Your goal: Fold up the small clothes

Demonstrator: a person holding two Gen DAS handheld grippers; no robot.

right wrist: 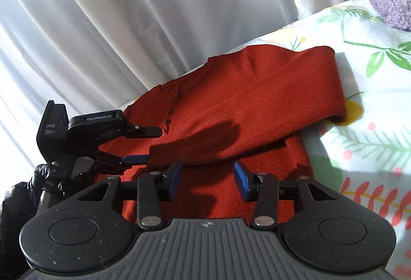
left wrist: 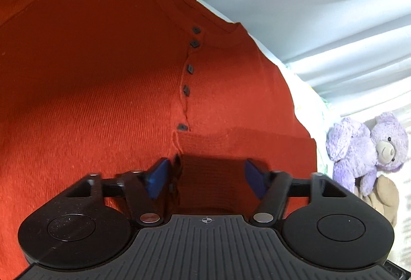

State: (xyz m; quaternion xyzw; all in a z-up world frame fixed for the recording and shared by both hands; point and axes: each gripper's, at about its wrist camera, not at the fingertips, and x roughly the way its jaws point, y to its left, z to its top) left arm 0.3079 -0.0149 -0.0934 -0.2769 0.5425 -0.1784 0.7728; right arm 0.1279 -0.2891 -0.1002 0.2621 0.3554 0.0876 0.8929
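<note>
Red sweater (right wrist: 231,110) lies against the curtain (right wrist: 128,10) at twelve o'clock; left tool (left wrist: 205,172) perhaps grips its cuff; right tool (right wrist: 208,177) half-open, empty; bedsheet (right wrist: 372,105) bare at three o'clock

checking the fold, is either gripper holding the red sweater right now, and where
Neither grips it. The left gripper straddles the red sweater's sleeve cuff, pads apart; the right gripper is open above it.
</note>
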